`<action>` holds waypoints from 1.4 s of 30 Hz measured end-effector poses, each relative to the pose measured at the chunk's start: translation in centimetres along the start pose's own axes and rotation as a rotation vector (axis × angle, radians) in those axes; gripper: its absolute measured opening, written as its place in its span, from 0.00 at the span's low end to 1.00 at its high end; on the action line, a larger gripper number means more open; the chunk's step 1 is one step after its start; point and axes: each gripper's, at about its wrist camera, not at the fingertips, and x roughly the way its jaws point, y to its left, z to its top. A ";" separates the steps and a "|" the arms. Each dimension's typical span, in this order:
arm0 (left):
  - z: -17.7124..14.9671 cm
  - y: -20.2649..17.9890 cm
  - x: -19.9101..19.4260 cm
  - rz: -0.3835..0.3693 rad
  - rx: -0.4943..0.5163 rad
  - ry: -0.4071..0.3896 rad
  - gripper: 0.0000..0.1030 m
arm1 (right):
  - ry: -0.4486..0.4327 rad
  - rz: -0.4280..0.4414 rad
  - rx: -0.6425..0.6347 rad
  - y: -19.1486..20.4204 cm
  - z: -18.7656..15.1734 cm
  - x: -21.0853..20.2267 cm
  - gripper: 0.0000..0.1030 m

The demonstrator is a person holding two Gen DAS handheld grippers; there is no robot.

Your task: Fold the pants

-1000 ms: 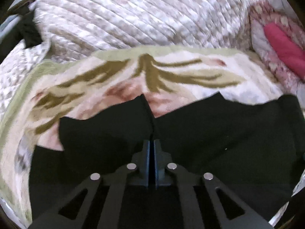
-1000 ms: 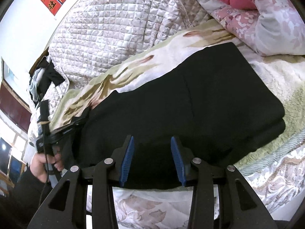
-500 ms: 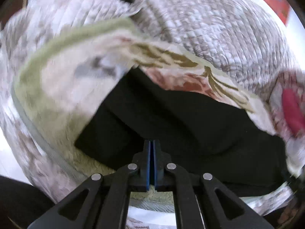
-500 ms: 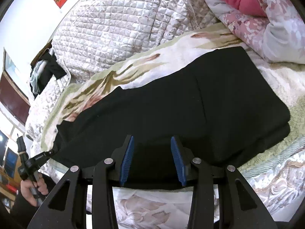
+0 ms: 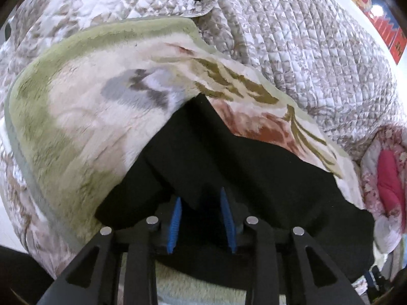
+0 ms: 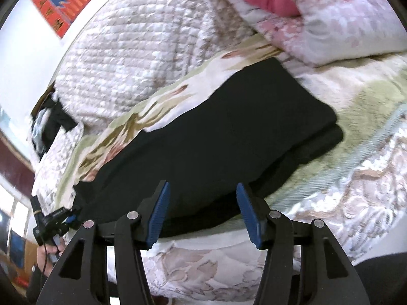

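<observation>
The black pants (image 6: pixel 216 137) lie stretched across a flowered fleece blanket (image 6: pixel 366 96), folded lengthwise, with a doubled thick end at the right. In the left wrist view the pants (image 5: pixel 254 178) run from the leg end near me to the right. My left gripper (image 5: pixel 201 200) is open, its blue pads either side of a fold of the leg end. It also shows small in the right wrist view (image 6: pixel 72 217) at the pants' left end. My right gripper (image 6: pixel 202 192) is open and empty, just over the pants' near edge.
A quilted beige cover (image 5: pixel 305 38) is bunched behind the blanket. A pink flowered pillow with a red cushion (image 6: pixel 330 20) lies at the right end. Dark clothes (image 6: pixel 54 119) are piled at the far left. The bed's near edge (image 6: pixel 203 261) runs below the grippers.
My left gripper was shut and has opened at the leg end. My right gripper has opened wider and shifted slightly; the view has tilted.
</observation>
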 end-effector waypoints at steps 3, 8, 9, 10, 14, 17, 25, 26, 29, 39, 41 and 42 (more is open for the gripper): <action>0.3 -0.4 0.2 0.042 0.017 0.000 0.04 | -0.025 -0.030 0.053 -1.0 0.3 -0.4 0.53; -0.3 -1.1 -3.6 0.085 0.055 -0.119 0.04 | -0.068 -0.076 0.138 -2.9 0.8 -1.1 0.53; -0.5 -1.2 -3.8 0.086 0.068 -0.122 0.04 | -0.074 -0.082 0.150 -3.2 0.9 -1.2 0.53; -0.8 -1.1 -3.7 0.096 0.080 -0.122 0.04 | -0.082 -0.094 0.170 -3.6 1.2 -1.2 0.53; -1.4 0.0 -1.6 0.102 0.051 -0.043 0.04 | -0.085 -0.092 0.200 -4.3 1.9 -0.8 0.53; -1.3 0.2 -1.5 0.091 0.043 -0.040 0.04 | -0.109 -0.116 0.175 -3.6 2.1 -1.5 0.53; -1.3 0.1 -1.3 0.082 0.046 -0.034 0.05 | -0.114 -0.183 0.298 -7.1 3.7 -0.6 0.53; -1.3 0.1 -1.2 0.083 0.047 -0.033 0.04 | -0.108 -0.194 0.320 -7.6 3.9 -0.3 0.54; -1.3 0.1 -1.2 0.084 0.049 -0.033 0.04 | -0.123 -0.178 0.340 -8.0 4.3 -0.2 0.55; -1.3 0.0 -1.4 0.078 0.046 -0.034 0.04 | -0.174 -0.175 0.361 -9.0 5.1 -1.3 0.55; -1.3 0.0 -1.3 0.077 0.047 -0.033 0.04 | -0.158 -0.166 0.374 -9.2 5.5 -0.9 0.54; -1.3 0.0 -1.4 0.076 0.046 -0.033 0.04 | -0.151 -0.161 0.382 -9.3 5.5 -0.7 0.54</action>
